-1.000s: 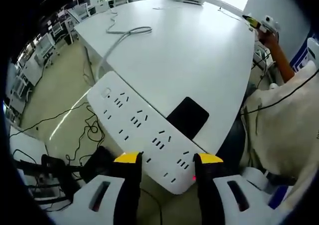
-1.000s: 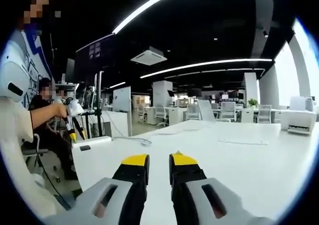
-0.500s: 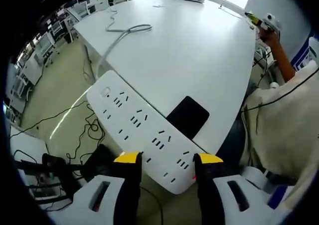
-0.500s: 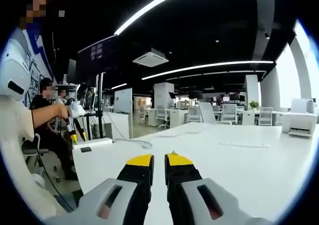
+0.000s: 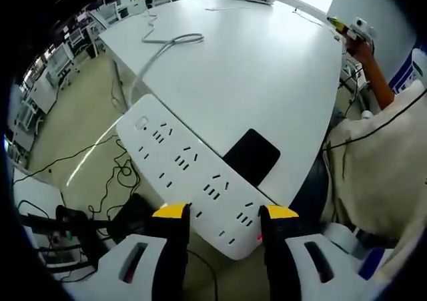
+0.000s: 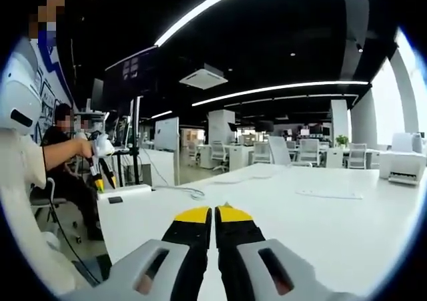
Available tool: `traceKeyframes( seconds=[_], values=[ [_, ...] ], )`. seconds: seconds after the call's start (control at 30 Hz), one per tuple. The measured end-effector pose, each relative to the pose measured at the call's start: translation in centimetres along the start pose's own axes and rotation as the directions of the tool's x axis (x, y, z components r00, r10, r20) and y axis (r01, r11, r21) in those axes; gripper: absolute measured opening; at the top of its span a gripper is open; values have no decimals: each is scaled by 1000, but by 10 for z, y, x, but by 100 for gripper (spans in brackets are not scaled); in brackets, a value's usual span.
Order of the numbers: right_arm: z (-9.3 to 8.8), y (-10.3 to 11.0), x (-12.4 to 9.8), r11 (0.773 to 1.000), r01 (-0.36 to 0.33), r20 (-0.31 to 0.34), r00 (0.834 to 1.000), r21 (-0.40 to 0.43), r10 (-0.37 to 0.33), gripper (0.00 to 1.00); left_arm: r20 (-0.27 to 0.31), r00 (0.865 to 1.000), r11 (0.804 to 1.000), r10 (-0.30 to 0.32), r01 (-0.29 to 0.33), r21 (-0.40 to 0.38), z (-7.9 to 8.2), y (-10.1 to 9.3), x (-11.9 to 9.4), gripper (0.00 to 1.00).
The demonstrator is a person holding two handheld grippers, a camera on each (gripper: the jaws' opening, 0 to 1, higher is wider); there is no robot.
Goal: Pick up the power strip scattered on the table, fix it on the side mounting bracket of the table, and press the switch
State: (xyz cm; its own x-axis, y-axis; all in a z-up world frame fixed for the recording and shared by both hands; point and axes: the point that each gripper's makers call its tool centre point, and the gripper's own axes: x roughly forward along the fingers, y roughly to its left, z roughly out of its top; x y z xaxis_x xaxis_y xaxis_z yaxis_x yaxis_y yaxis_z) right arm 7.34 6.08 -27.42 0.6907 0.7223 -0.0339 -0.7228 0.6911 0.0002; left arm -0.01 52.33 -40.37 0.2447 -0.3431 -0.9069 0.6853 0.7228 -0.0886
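since a moment ago the right gripper [image 6: 214,213] has pressed its jaws together over the table [image 6: 320,227], holding nothing. the left gripper [image 5: 225,211] stays spread, with the end of the strip [image 5: 190,169] between its jaws, maybe ready to grab it. the strip lies along the table edge, with open floor beside it.

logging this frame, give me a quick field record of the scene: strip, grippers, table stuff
power strip: white, at the table's side edge, its end between the left gripper's jaws
left gripper: open around the strip's end
right gripper: shut, empty, above the table
strip cable: grey, looped on the tabletop
black pad: flat on the table beside the strip
switch light: red
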Motion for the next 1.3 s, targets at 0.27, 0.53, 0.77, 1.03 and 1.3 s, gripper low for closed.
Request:
traceKeyframes(
  seconds=[0.27, 0.53, 0.77, 1.03, 1.3],
  values=[
    [10, 3, 7, 1000, -16, 5, 1000, -13, 16, 0, 6, 1000, 1000, 0, 0, 0, 0, 0, 0, 47],
    [20, 16, 19, 998, -65, 7, 998, -1, 65, 0, 7, 1000, 1000, 0, 0, 0, 0, 1, 0, 47],
    [27, 24, 28, 995, -95, 0, 995, 12, 95, 0, 21, 1000, 1000, 0, 0, 2, -1, 1, -1, 47],
    [30, 31, 37, 993, -122, -14, 992, 0, 122, 0, 17, 1000, 1000, 0, 0, 4, -1, 1, 0, 47],
    [33, 32, 42, 991, -135, -21, 991, -7, 135, 0, 15, 1000, 1000, 0, 0, 5, -1, 1, 0, 47]
  ],
)
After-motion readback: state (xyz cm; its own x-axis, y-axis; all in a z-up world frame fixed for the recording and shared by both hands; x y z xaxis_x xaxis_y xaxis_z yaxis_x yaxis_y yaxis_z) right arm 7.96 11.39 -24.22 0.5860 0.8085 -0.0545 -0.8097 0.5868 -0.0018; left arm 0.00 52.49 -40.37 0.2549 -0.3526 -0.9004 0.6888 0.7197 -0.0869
